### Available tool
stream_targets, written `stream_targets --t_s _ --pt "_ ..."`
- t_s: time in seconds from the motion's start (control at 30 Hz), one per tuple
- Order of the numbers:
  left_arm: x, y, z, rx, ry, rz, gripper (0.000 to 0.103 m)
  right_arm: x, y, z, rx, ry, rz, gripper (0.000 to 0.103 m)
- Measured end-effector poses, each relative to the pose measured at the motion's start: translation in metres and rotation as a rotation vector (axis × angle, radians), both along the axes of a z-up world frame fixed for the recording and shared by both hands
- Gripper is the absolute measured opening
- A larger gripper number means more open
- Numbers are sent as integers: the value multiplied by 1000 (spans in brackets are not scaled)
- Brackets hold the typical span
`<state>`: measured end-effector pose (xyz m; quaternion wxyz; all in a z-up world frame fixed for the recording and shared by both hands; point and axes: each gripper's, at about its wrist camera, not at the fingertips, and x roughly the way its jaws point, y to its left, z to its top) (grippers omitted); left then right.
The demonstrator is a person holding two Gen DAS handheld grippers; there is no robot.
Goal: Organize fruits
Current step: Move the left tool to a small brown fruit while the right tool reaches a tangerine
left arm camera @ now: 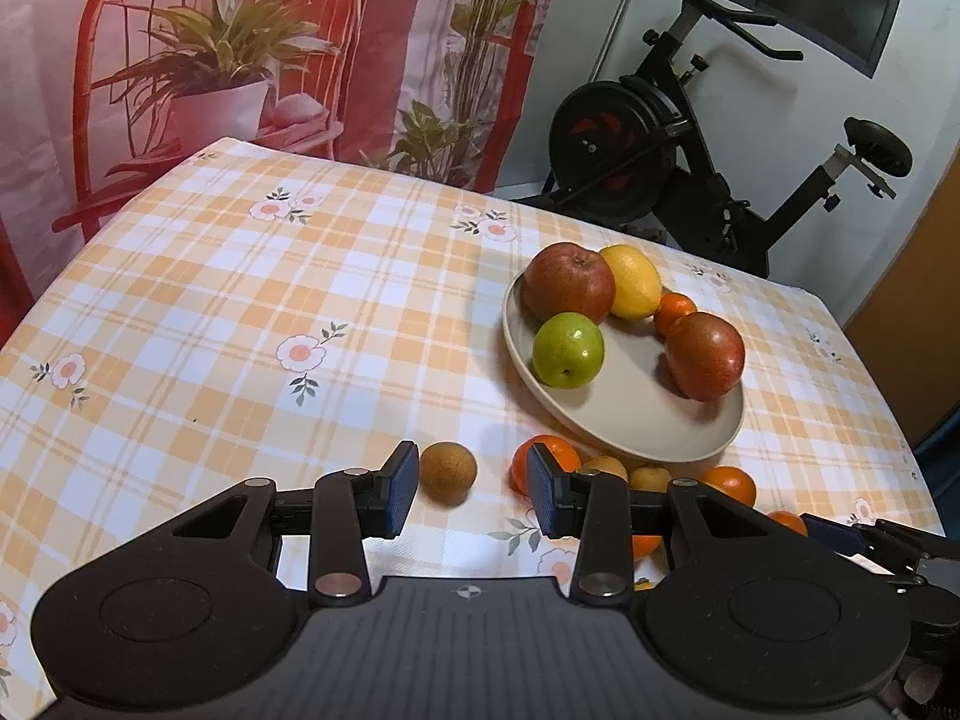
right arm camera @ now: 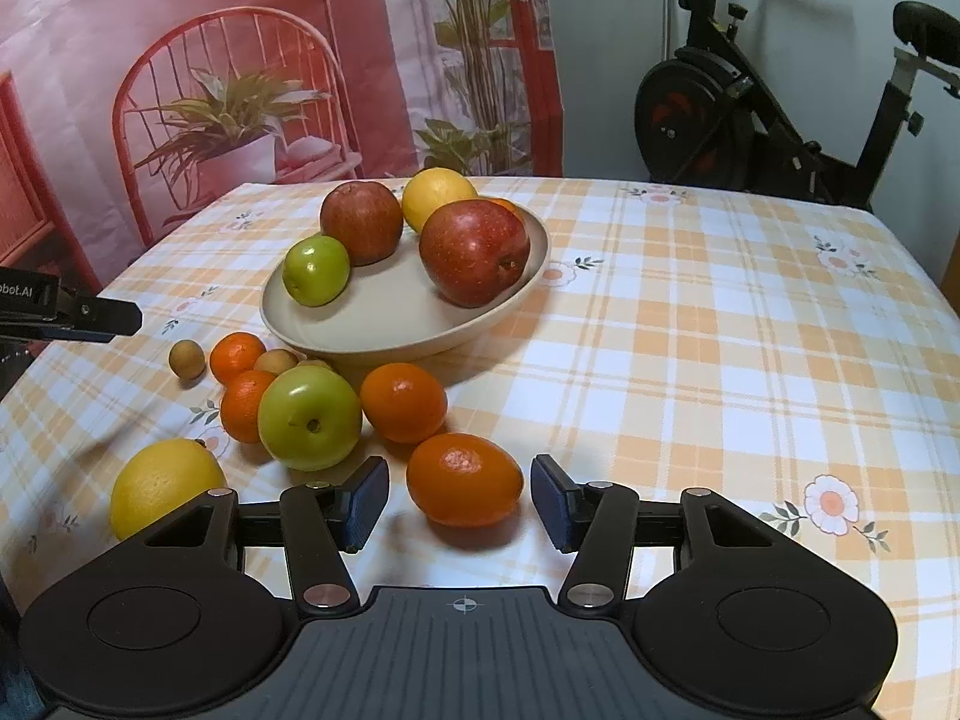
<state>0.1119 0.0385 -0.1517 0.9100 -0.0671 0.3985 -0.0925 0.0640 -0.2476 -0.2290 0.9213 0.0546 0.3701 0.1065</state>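
Checked, flower-printed cloth covers the tabletop (right arm camera: 690,324), with a printed backdrop (right arm camera: 210,60) and an exercise bike (right arm camera: 780,102) behind its far edge. Plate (right arm camera: 372,330) near the middle holds two red apples (right arm camera: 474,252), a green apple (right arm camera: 316,270), a lemon (right arm camera: 435,195) and a tangerine (left arm camera: 675,312). Loose fruit crowds the cloth just before the plate: green apple 2 (right arm camera: 310,417), three oranges (right arm camera: 403,402), lemon 2 (right arm camera: 165,486) and several small brown fruits (right arm camera: 186,359). Right gripper (right arm camera: 460,504) is spread wide, its pads flanking the nearest orange (right arm camera: 464,479) without touching it. Left gripper (left arm camera: 471,489) is likewise spread and empty; a brown fruit (left arm camera: 448,471) lies just beyond its left pad, an orange (left arm camera: 546,462) behind its right pad. Open cloth extends right of the plate to the tabletop edges.
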Motion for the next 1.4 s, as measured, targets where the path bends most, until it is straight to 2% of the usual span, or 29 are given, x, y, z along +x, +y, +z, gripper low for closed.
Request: stream_targets --t_s 0.17,0.67,0.8,0.9,1.1,1.17,1.27,1.4 --pt "2 3 -4 4 20 18 42 1 -1 -2 9 6 -10 40" --pt "6 3 -14 -7 68 14 47 2 -2 -4 13 14 -8 40" --pt "10 -5 -15 -52 85 -33 47 2 0 -2 11 3 0 40" --pt "15 -20 -18 -109 125 -107 47 3 2 2 11 -9 8 39" --pt "19 -47 -24 -144 154 -174 47 2 5 5 11 -22 28 39" --pt "18 -53 -25 -133 152 -187 47 1 5 6 13 -26 31 39" --pt "18 -53 -25 -121 141 -175 47 2 4 8 15 -31 30 39" --pt "20 -31 -19 -94 93 -88 47 2 4 8 19 -37 30 39"
